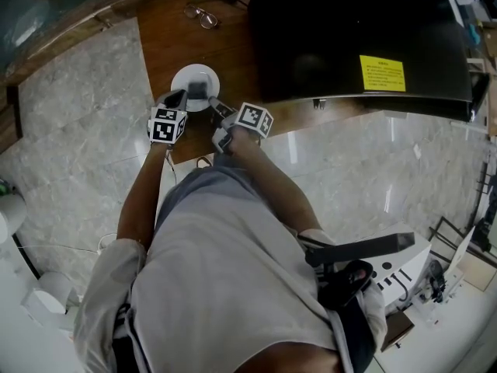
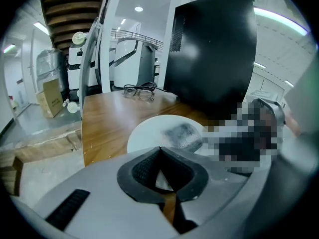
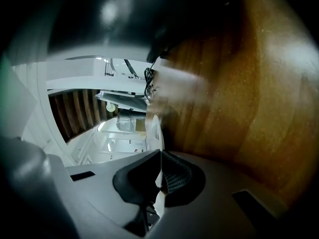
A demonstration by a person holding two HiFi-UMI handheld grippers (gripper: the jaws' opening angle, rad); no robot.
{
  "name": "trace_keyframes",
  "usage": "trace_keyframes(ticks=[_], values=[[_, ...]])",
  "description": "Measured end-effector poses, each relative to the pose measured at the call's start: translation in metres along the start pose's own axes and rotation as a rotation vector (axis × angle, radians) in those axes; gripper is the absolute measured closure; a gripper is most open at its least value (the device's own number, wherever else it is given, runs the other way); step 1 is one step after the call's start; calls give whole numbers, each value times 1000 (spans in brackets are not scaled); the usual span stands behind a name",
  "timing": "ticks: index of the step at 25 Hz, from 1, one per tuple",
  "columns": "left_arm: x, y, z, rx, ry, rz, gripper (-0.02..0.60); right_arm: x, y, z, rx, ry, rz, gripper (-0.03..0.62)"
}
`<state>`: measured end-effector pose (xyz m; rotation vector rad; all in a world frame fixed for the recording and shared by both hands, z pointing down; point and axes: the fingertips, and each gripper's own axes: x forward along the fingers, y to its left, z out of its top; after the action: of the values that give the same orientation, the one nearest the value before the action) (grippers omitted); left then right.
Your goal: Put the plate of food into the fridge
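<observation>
Gripping plate (image 1: 194,80) at two rim points; left gripper (image 2: 160,156) pinched shut on near rim; right gripper (image 3: 159,171) rolled sideways, jaws pressed together on rim seen edge-on; double hold likely meant to keep plate level so food (image 2: 182,136) stays put; plate sits near front edge of desk (image 1: 167,37), just left of black fridge (image 1: 349,29), apparently resting on wood; judged step: lift about to start; fridge door state not visible; glasses (image 1: 201,15) near back edge, well apart from plate.
</observation>
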<state>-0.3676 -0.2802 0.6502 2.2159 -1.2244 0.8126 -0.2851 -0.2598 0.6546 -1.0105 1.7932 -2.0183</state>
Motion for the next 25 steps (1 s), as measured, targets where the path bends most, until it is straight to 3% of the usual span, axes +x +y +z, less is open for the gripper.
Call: trace_keyframes(ticks=[3, 6, 10, 15, 18, 25], values=[[-12, -4, 0, 8, -50, -6, 563, -10, 2, -9, 7, -7, 12, 571], [-33, 0, 0, -93, -128, 2, 563, -22, 3, -16, 0, -10, 17, 571], [-58, 4, -23, -181, -138, 30, 563, -37, -2, -25, 2, -14, 27, 572], [-93, -1, -37, -138, -174, 29, 563, -57, -3, -54, 8, -29, 44, 572], [-114, -7, -41, -154, -204, 24, 563, -66, -4, -74, 5, -29, 65, 571], [-150, -35, -60, -119, -247, 2, 563, -109, 1, -94, 42, -103, 136, 572]])
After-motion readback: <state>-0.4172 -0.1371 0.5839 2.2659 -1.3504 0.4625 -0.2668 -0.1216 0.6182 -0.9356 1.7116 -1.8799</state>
